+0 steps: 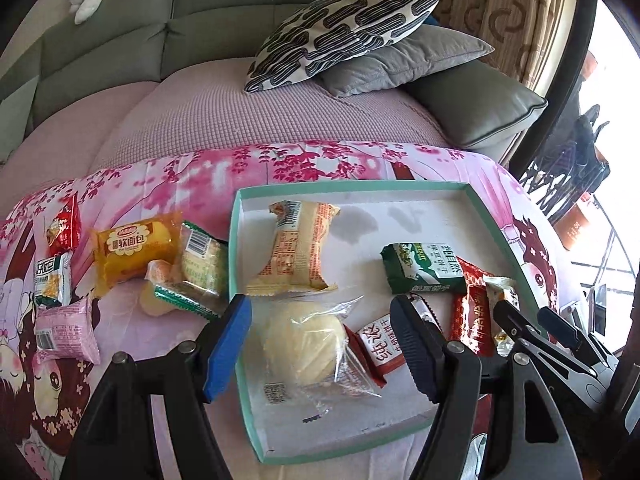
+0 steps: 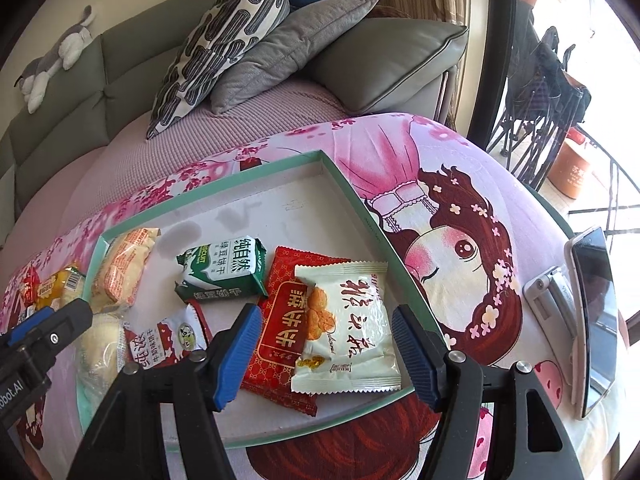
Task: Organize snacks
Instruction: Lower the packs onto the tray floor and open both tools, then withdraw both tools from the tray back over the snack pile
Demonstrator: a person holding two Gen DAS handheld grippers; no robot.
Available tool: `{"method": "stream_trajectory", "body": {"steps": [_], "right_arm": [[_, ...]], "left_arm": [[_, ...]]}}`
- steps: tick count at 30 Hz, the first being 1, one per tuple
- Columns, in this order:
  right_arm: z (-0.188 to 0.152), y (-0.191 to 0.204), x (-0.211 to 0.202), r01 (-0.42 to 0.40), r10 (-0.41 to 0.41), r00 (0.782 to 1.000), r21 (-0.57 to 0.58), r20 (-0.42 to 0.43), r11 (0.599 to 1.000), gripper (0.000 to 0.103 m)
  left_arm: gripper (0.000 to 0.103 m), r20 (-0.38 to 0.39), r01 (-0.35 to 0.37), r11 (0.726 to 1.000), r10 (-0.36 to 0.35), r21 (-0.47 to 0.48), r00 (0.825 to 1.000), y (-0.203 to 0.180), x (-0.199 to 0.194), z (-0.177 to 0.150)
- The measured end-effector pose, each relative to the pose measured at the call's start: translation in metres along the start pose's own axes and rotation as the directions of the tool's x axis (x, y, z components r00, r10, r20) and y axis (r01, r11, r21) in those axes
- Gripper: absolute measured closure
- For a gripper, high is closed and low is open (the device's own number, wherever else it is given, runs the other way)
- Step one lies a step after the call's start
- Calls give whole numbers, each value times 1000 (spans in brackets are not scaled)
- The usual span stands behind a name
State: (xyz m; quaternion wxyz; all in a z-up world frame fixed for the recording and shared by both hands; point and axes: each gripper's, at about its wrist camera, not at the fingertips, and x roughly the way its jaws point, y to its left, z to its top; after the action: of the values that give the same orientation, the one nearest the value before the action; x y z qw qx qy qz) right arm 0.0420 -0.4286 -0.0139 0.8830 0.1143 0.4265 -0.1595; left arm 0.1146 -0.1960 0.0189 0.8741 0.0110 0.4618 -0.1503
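Pink cartoon-print cloth (image 1: 168, 184) covered the table, and a shallow teal-rimmed tray (image 1: 236, 240) sat on it. Left of the tray lay loose snacks: a red packet (image 1: 64, 226), a pink packet (image 1: 66, 330), an orange bread pack (image 1: 134, 250) and a green-edged cake (image 1: 198, 276), the last just beside the tray's left wall.

The left gripper (image 1: 324, 346) was spread wide above the tray's near left part, with a clear-wrapped bun (image 1: 302, 344) lying between its fingers; whether either pad touched the wrapper could not be told. Behind the bun, inside the tray, lay a beige pack (image 1: 296, 248).

Toward the tray's middle lay a green biscuit pack (image 2: 224, 274) and a red-and-white milk packet (image 2: 168, 340).

The right gripper (image 2: 326, 346) also stood wide open, over the tray's near right part, holding nothing. Between its fingers lay a white packet (image 2: 348, 330) overlapping a red pack (image 2: 286, 328).

Right of the tray, a phone (image 2: 592, 320) leaned on a stand.
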Motion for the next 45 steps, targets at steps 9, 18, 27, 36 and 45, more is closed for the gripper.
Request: {"method": "stream_trajectory", "body": {"steps": [9, 18, 27, 36, 45], "right_arm": [[-4, 8, -9, 1, -1, 1000, -23, 1, 1000, 32], [-5, 9, -5, -2, 2, 1000, -26, -13, 1000, 29], [-7, 11, -1, 3, -3, 1000, -47, 1, 999, 0], [-9, 15, 3, 21, -21, 1000, -71, 1, 997, 0], [-10, 24, 1, -24, 25, 1000, -77, 9, 997, 0]], "left_arm": [[30, -8, -43, 998, 42, -51, 999, 23, -3, -5], [10, -30, -73, 995, 72, -65, 997, 29, 8, -8], [1, -12, -149, 981, 149, -126, 989, 47, 13, -11], [1, -11, -134, 973, 134, -187, 991, 57, 13, -15], [1, 33, -184, 948, 199, -259, 980, 75, -4, -15]]}}
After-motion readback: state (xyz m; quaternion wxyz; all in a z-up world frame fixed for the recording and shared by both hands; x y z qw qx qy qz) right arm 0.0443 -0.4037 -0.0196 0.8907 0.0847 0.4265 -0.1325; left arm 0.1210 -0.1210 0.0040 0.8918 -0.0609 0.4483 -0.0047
